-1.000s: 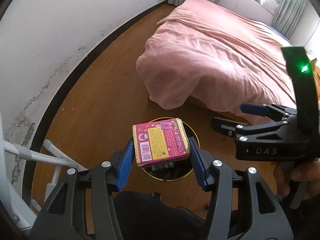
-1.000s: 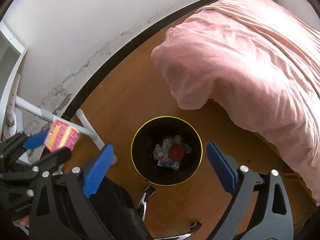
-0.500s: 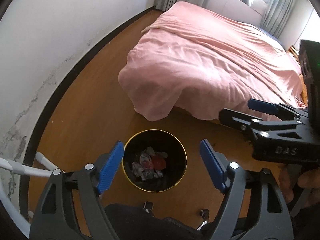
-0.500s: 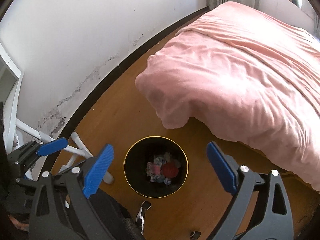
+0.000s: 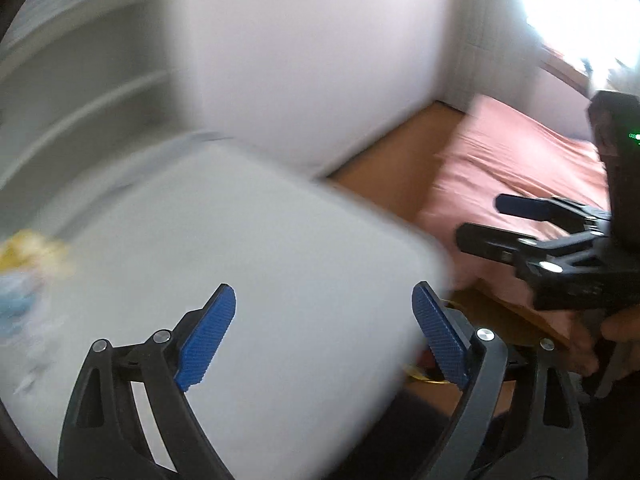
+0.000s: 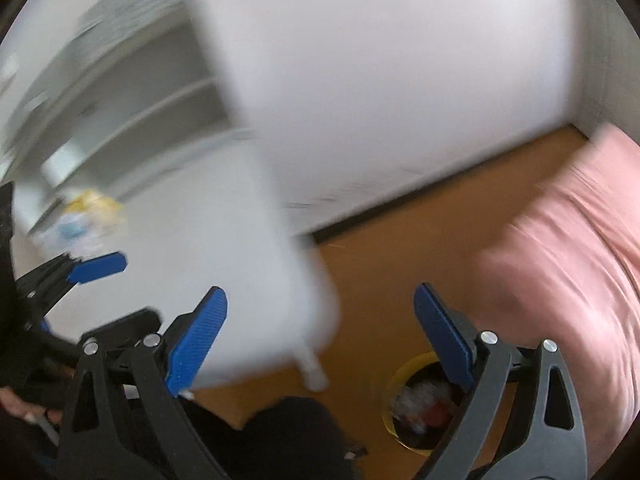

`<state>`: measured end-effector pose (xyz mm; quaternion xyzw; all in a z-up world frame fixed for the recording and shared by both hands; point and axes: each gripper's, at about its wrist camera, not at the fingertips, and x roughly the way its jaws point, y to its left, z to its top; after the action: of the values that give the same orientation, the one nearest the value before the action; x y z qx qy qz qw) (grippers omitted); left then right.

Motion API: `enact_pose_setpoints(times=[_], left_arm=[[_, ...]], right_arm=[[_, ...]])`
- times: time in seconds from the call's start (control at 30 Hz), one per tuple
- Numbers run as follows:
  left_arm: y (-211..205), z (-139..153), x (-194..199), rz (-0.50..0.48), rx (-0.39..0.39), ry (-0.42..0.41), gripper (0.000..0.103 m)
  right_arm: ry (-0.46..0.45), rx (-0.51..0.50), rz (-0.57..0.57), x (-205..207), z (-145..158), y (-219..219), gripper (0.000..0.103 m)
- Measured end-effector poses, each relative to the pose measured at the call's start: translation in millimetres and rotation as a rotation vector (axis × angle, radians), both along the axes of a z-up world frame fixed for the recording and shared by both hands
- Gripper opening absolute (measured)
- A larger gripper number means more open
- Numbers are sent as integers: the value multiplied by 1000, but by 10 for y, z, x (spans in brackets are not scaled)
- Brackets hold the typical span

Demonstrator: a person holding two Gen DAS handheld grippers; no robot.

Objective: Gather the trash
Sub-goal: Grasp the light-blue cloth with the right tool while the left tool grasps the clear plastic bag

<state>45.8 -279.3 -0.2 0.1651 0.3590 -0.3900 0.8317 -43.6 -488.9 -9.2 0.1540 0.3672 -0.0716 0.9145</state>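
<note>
Both views are blurred by fast motion. My left gripper (image 5: 324,332) is open and empty above a white table (image 5: 260,280). A blurred yellow and pale blue heap of trash (image 5: 28,264) lies at the table's far left; it also shows in the right wrist view (image 6: 84,216). My right gripper (image 6: 320,332) is open and empty, over the table's corner (image 6: 280,280). The black, gold-rimmed trash bin (image 6: 416,408) with crumpled trash inside stands on the floor below my right gripper. The left gripper's fingers (image 6: 96,266) show at the left of the right wrist view.
A pink-covered bed (image 6: 572,272) fills the right side, also in the left wrist view (image 5: 520,176). White shelving (image 6: 120,92) stands behind the table against the white wall (image 6: 400,80). The floor (image 6: 400,248) is brown wood. A white table leg (image 6: 312,364) stands near the bin.
The left gripper opened and the pink box is gone from it. Both grippers then swung up and left from above the bin toward the white table.
</note>
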Motion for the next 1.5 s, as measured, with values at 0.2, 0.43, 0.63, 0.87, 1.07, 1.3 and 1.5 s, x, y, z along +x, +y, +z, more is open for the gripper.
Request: enact_pose_setpoints(times=[0.2,0.43,0.63,0.87,1.07,1.3,1.5], left_arm=[[1538,70,593,340,-3,0,87],[2767,-12,808,561,5,43,87],[3199,-44,892,616,-9,62,87],[3112,-75,1016,572,-22,68,87],[2672,-54,1246,458,-59,44,87],[2057,-200,1437,380,31,-28,87],[1691,-266,1400,349,102,-71,60]], right_arm=[[-45,-141,401,1078,296,1567,90],[-62,-285,646,1914,394,2718,81],[-6,-389,720,2425,276,3058,72],[14,-337,734,2493,295,3004,12],[-72,-168,656,2218,662,2526,12],[-59,-139,585,1824,628,2063,12],[-31,-104,518,1548,459,1726,12]])
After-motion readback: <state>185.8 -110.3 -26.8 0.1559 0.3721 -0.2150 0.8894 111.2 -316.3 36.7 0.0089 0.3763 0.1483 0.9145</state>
